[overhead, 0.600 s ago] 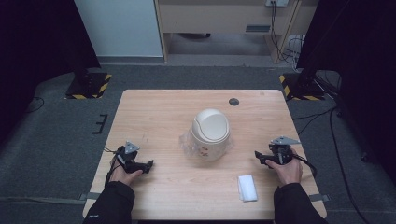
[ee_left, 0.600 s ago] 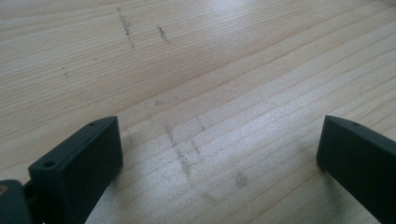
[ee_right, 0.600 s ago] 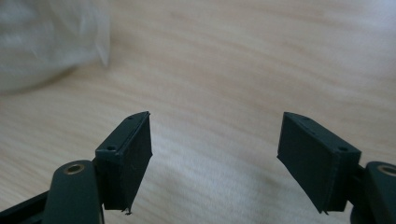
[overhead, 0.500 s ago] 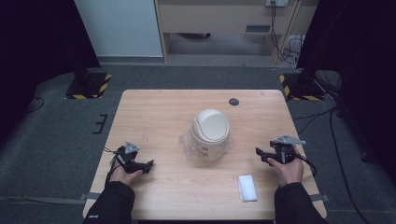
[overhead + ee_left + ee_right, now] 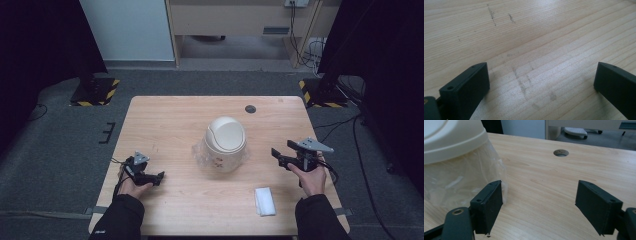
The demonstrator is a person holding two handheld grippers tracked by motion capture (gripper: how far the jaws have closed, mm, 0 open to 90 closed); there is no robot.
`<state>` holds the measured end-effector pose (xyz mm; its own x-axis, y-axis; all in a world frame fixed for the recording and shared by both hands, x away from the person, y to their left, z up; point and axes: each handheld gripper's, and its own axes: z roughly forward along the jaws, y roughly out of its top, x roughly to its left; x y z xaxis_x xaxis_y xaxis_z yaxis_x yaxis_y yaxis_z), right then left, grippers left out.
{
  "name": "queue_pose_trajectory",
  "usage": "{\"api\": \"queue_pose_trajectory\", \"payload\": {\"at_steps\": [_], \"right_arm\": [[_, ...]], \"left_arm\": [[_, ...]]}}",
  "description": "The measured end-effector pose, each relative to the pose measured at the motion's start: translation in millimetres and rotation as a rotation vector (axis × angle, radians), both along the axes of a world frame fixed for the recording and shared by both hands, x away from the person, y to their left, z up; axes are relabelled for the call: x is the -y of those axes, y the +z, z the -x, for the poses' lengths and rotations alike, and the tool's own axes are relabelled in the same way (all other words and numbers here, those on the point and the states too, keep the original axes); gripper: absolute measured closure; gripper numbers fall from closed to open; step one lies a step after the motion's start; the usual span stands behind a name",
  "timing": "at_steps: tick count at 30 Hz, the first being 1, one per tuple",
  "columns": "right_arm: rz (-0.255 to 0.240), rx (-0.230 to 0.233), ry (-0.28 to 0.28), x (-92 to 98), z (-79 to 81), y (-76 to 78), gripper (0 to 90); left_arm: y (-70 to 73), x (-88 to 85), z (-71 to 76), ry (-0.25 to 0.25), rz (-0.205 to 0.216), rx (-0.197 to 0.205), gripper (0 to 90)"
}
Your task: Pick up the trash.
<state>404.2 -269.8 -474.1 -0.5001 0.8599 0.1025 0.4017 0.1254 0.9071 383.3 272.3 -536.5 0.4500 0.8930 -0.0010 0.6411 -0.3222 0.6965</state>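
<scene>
A cream bin with a domed swing lid [image 5: 226,140] stands at the middle of the wooden table [image 5: 175,120], a clear plastic liner bunched around its base. My left gripper [image 5: 158,177] rests low over the table's left front, its jaws open wide over bare wood [image 5: 541,80]. My right gripper [image 5: 281,151] is held to the right of the bin, pointing at it, also open. In the right gripper view its own jaws [image 5: 539,202] stand apart with nothing between them, the bin [image 5: 451,137] and liner [image 5: 461,182] just beyond the left jaw.
A white folded packet [image 5: 264,201] lies near the front edge, right of centre. A round cable hole [image 5: 250,109] [image 5: 561,152] sits in the far part of the tabletop. Dark floor, stands and cables surround the table.
The right hand has lifted its gripper slightly. The left gripper and the bin have not moved.
</scene>
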Motion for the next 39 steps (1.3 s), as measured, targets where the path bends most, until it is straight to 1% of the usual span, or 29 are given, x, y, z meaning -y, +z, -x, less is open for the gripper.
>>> {"api": "queue_pose_trajectory", "payload": {"at_steps": [2, 4, 5, 10, 11, 12, 16, 18, 20, 22, 23, 26, 29, 30, 31, 33, 34, 36, 39], "right_arm": [[-0.009, 0.014, 0.006, -3.0, -0.4, 5.7, 20.2], [-0.013, 0.020, 0.007, -3.9, -0.5, 7.1, 19.9], [-0.026, 0.032, 0.012, -7.3, -0.6, 12.7, 18.7], [-0.046, 0.065, 0.024, -16.4, -2.2, 28.4, 17.3], [-0.046, 0.065, 0.024, -16.4, -2.2, 28.4, 17.3], [-0.054, 0.077, 0.031, -22.0, -3.7, 35.0, 17.3], [-0.043, 0.093, 0.052, -30.3, -7.6, 45.7, 17.3], [-0.069, 0.104, 0.055, -36.2, -10.9, 52.0, 17.3], [-0.076, 0.114, 0.064, -42.5, -14.1, 57.4, 17.3], [-0.081, 0.117, 0.068, -45.1, -15.4, 59.1, 17.3], [-0.072, 0.122, 0.084, -53.6, -18.2, 63.9, 17.3], [-0.054, 0.121, 0.104, -65.0, -20.6, 66.4, 17.5], [-0.033, 0.111, 0.125, -76.6, -23.2, 64.7, 17.7], [-0.033, 0.111, 0.125, -76.6, -23.2, 64.7, 17.7], [-0.024, 0.102, 0.139, -84.8, -25.1, 62.2, 17.7], [-0.023, 0.099, 0.144, -87.4, -25.7, 61.3, 17.8], [-0.023, 0.088, 0.161, -94.2, -27.3, 58.2, 18.2], [-0.029, 0.080, 0.165, -96.0, -27.9, 56.9, 18.4], [-0.001, 0.060, 0.161, -101.6, -31.3, 50.4, 19.1]], "left_arm": [[0.0, 0.0, 0.0, 0.000, 0.000, 0.000, 0.0], [0.0, 0.0, 0.0, 0.000, 0.000, 0.000, 0.0], [0.0, 0.1, 0.0, 0.000, 0.000, 0.000, 0.0], [0.0, 0.1, 0.0, 0.001, -0.001, 0.000, 0.0], [0.0, 0.1, 0.0, 0.001, -0.001, 0.000, 0.0], [0.0, 0.2, -0.1, 0.001, 0.000, 0.000, 0.0], [0.0, 0.2, 0.0, 0.002, 0.000, 0.000, 0.0], [0.0, 0.2, 0.0, 0.002, 0.000, 0.000, 0.0], [0.0, 0.2, -0.1, 0.002, 0.000, 0.000, 0.0], [0.0, 0.2, -0.1, 0.002, 0.000, 0.000, 0.0], [0.0, 0.2, -0.1, 0.002, 0.000, 0.000, 0.0], [0.0, 0.3, 0.0, 0.002, 0.001, 0.000, 0.0], [0.0, 0.3, 0.0, 0.002, 0.001, 0.000, 0.0], [0.0, 0.3, 0.0, 0.002, 0.001, 0.000, 0.0], [0.0, 0.3, 0.0, 0.002, 0.000, 0.000, 0.0], [0.0, 0.3, -0.1, 0.003, 0.001, 0.000, 0.0], [0.0, 0.3, 0.0, 0.003, 0.001, 0.000, 0.0], [0.0, 0.3, 0.0, 0.003, 0.001, 0.000, 0.0], [0.0, 0.4, 0.0, 0.003, 0.001, 0.000, 0.0]]}}
